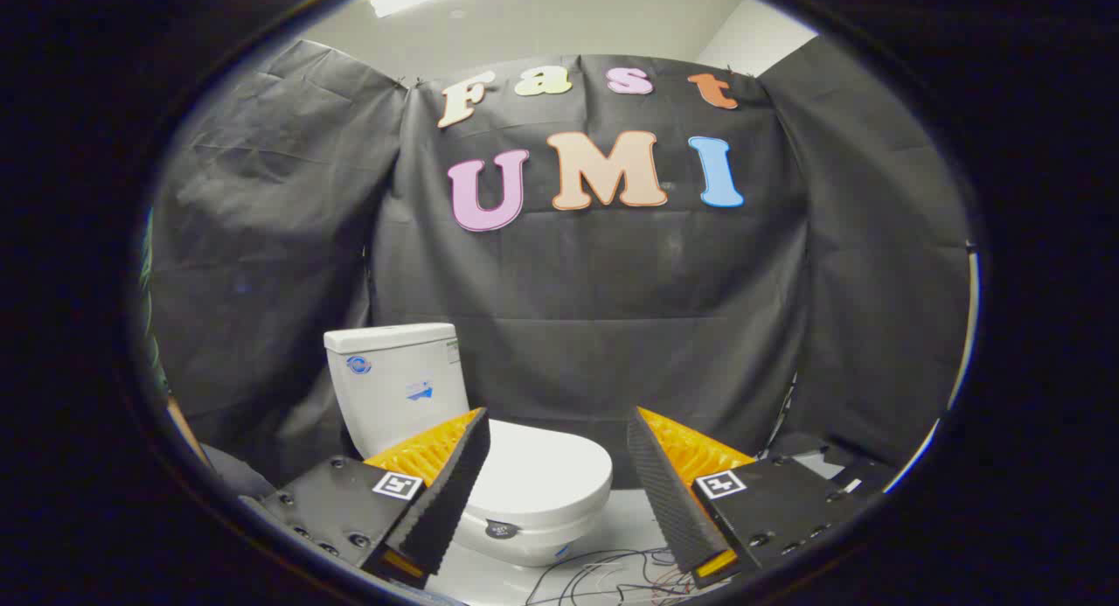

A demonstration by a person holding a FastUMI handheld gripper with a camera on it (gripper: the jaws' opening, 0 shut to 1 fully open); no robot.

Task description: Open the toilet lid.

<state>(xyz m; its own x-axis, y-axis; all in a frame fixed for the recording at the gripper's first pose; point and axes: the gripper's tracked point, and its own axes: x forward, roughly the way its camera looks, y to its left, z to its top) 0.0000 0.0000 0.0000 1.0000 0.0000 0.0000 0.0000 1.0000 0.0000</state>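
A small white toilet stands ahead and below, its tank (398, 383) upright at the back left. Its lid (542, 475) lies flat and closed over the bowl, front rim facing right and toward me. My gripper (559, 422) hovers above and in front of the toilet, wide open with nothing between its fingers. The left finger (450, 484) overlaps the lid's left part in view; the right finger (664, 492) sits past the lid's front edge. I cannot tell how far the fingers are from the lid.
Black cloth walls close in the booth behind and on both sides. The toilet rests on a white surface (625, 523). Loose thin wires (603, 571) lie on that surface just under the fingers.
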